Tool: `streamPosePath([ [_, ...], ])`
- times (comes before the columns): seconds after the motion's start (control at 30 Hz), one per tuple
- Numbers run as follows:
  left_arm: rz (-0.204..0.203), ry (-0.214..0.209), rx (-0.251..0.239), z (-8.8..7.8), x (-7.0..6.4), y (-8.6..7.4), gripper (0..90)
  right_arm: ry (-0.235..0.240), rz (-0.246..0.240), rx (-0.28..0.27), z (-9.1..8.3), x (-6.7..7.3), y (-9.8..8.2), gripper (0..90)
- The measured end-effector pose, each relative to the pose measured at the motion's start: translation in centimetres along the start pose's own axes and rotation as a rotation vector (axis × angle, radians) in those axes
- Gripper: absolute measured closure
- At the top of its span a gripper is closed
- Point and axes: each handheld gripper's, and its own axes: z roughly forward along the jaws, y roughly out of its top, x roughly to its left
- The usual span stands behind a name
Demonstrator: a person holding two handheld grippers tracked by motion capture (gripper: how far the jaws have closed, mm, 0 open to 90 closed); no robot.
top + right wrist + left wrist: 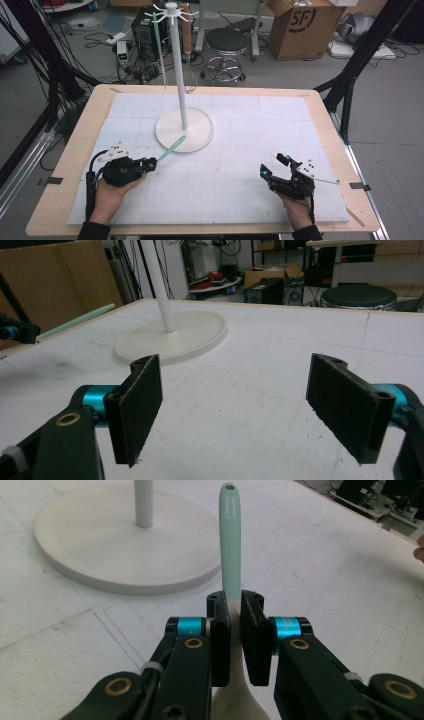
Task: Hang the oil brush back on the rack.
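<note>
Behind the table, a box (300,25) reads "SF"; left gripper (235,630) pinches a spatula (231,545), right gripper (235,410) spread.

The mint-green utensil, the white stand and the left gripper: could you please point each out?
mint-green utensil (231,545), left gripper view, on its handle.
white stand (184,131), high view, on its round base.
left gripper (151,164), high view, between its fingertips.
</note>
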Motion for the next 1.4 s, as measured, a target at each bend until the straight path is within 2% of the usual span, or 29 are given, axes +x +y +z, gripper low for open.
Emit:
streamPosePath([
  [0.17, -0.024, -0.021, -0.103, -1.6, 0.7, 0.8, 83.4, -0.003, 0.004, -0.001, 0.0, -0.1, -0.1, 21.9],
  [0.47, -0.038, -0.02, -0.198, -2.6, 0.8, 1.9, 83.3, -0.004, 0.003, 0.007, 0.2, -0.1, -0.2, 21.9],
  [0.67, -0.062, -0.06, -0.293, -3.5, 0.8, 3.3, 83.3, -0.005, 0.007, 0.007, 0.2, -0.3, -0.3, 21.9],
  [0.7, -0.063, -0.062, -0.311, -3.7, 0.7, 3.6, 83.3, -0.006, 0.008, 0.008, 0.2, -0.3, -0.3, 21.9],
  [0.77, -0.04, -0.047, -0.349, -4.1, 0.4, 4.3, 83.3, -0.009, 0.012, 0.007, 0.2, -0.3, -0.3, 21.9],
  [0.87, -0.038, -0.077, -0.417, -4.4, 0.2, 5.2, 83.3, -0.012, 0.025, 0.004, 0.2, -0.5, -0.3, 21.9],
  [1.03, -0.019, -0.071, -0.454, -4.5, 0.0, 6.7, 83.4, -0.012, 0.029, 0.004, 0.1, -0.7, -0.4, 22.0],
  [1.13, 0.014, -0.08, -0.49, -4.4, -0.2, 7.2, 83.4, -0.01, 0.03, 0.002, 0.1, -0.7, -0.3, 22.4],
  [1.2, 0.028, -0.073, -0.491, -4.2, -0.5, 7.6, 83.4, -0.01, 0.028, 0.0, 0.1, -0.7, -0.3, 22.4],
  [1.4, 0.01, -0.069, -0.536, -4.1, -0.3, 8.4, 83.4, 0.003, 0.029, 0.001, 0.2, -0.5, -0.3, 22.4],
])
